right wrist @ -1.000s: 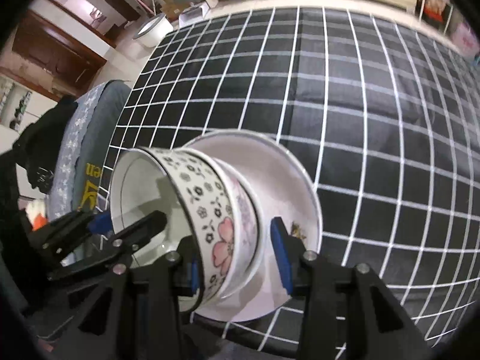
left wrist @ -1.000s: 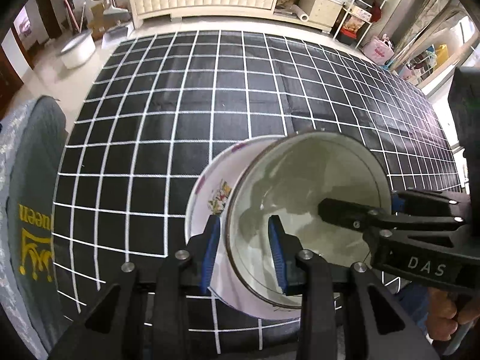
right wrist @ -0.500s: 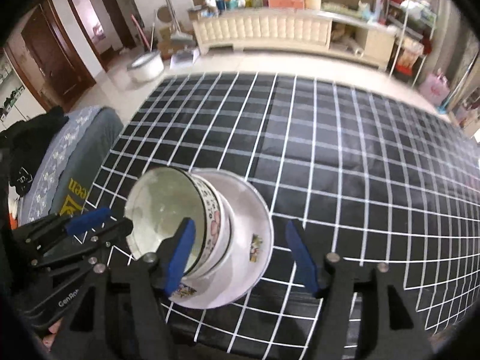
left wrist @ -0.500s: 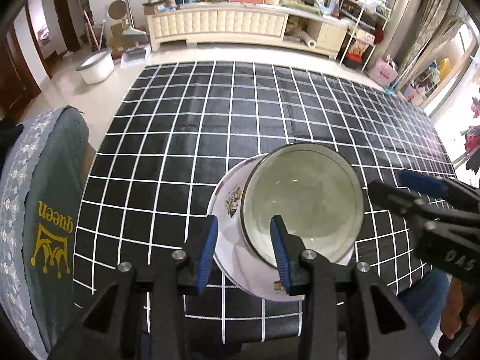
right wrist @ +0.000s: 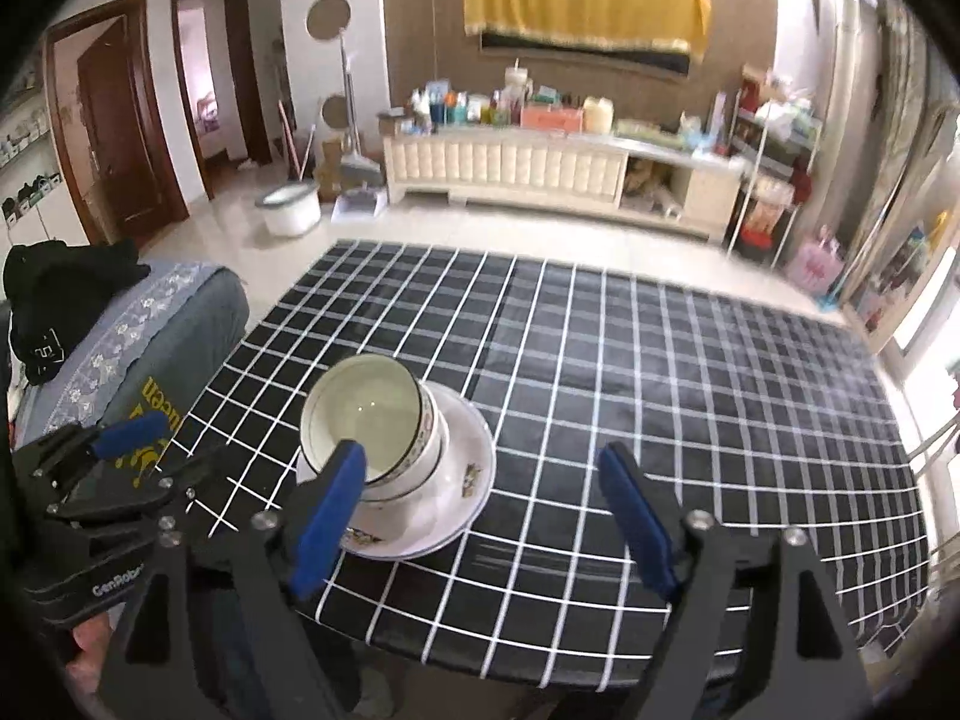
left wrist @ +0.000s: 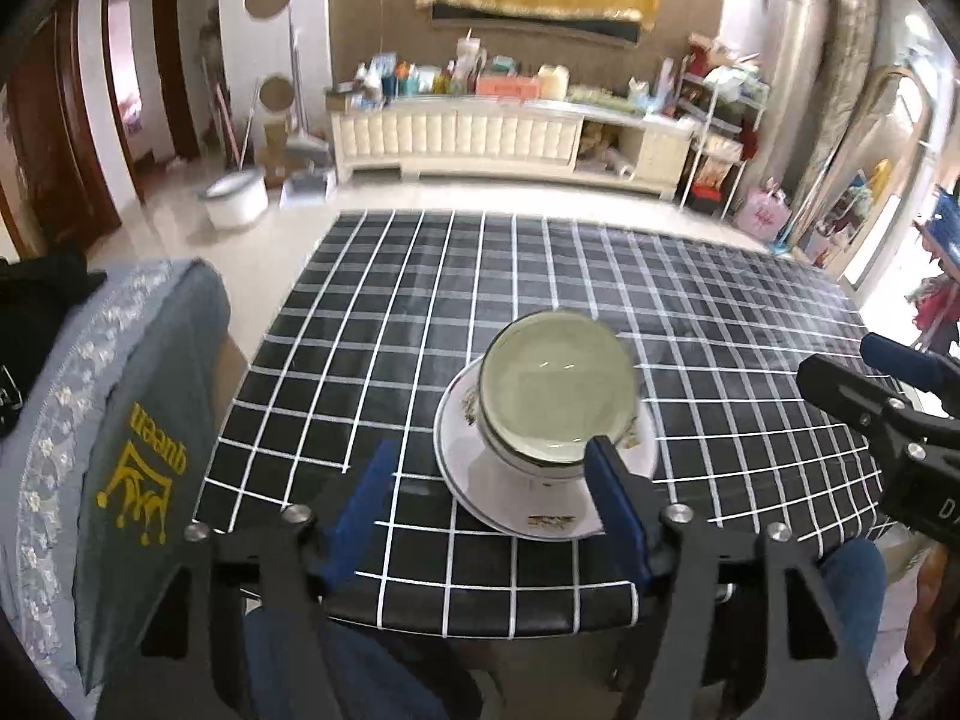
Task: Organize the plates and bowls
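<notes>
So the biggest thing here is the table (left wrist: 540, 276), covered with a black cloth with a white grid, filling most of both wrist views. Behind it there's a long cream cabinet (right wrist: 510, 165) against the far wall, its top crowded with bottles and boxes, and a yellow cloth (right wrist: 585, 3) hanging on the wall above. Off the table's left edge sits a grey chair cover (left wrist: 120, 420) with a yellow crown print and lettering on it. A white bucket (right wrist: 288, 213) stands on the floor near the doorways.

On the table, near the front edge and a bit left of middle, there's a white plate (right wrist: 456, 498) with small floral prints on the rim. Sitting on it is a stack of bowls (right wrist: 384, 426), nested one inside another; I can't tell exactly how many, looks like at least two. The top bowl has a dark patterned band around the outside and a plain pale inside. The stack leans a little toward the camera rather than sitting dead level.

The left gripper (left wrist: 489, 504) hangs over the near table edge with its blue pads spread wide, nothing between them. Its right pad overlaps the plate's rim in the picture, but it doesn't look like it's touching.

The right gripper (right wrist: 486, 516) is also spread wide and holding nothing, hovering just in front of the plate, left pad overlapping the bowl stack in view. Each gripper shows up at the edge of the other's camera.
</notes>
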